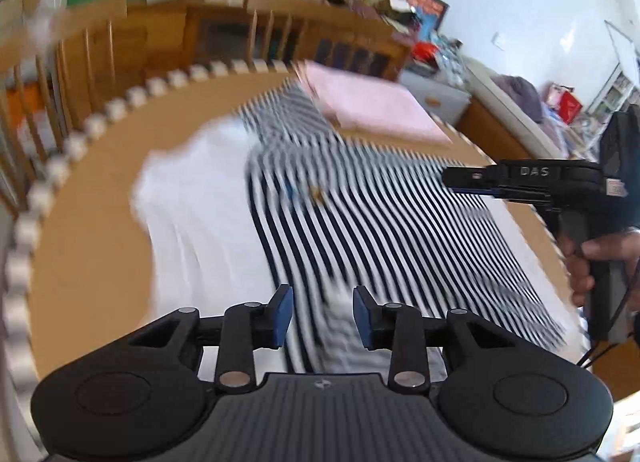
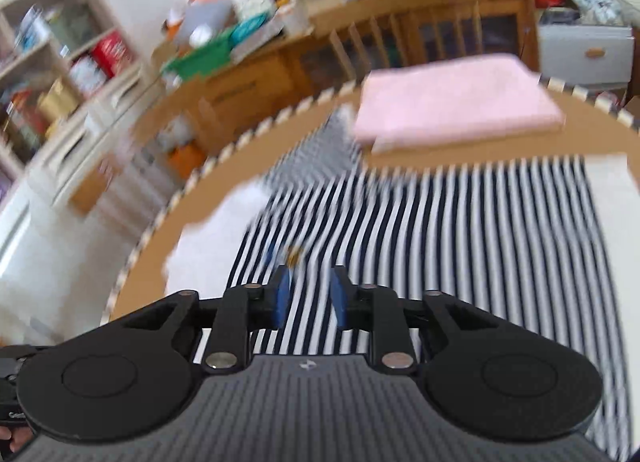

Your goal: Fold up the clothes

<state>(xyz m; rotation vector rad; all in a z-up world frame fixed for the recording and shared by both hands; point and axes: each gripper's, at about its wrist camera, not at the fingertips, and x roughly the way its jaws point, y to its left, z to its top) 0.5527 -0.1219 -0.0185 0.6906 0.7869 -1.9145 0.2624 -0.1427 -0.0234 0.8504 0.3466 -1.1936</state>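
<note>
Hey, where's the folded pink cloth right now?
The folded pink cloth lies at the far edge of the brown table, just beyond the striped garment, right of centre in both wrist views.

The striped shirt (image 1: 400, 230) is soft cloth with thin black and white lines, and part of it is plain white cloth. The pink folded towel (image 2: 456, 102) looks soft and a bit fuzzy. The surface (image 1: 92, 262) is brown, flat and matt, like cardboard. The left hand-held gripper (image 1: 322, 316) is matt black plastic with smooth blue pads (image 1: 283, 316) and small shiny metal pins. The cabinet (image 2: 400, 42) behind is smooth, shiny wood.
</note>
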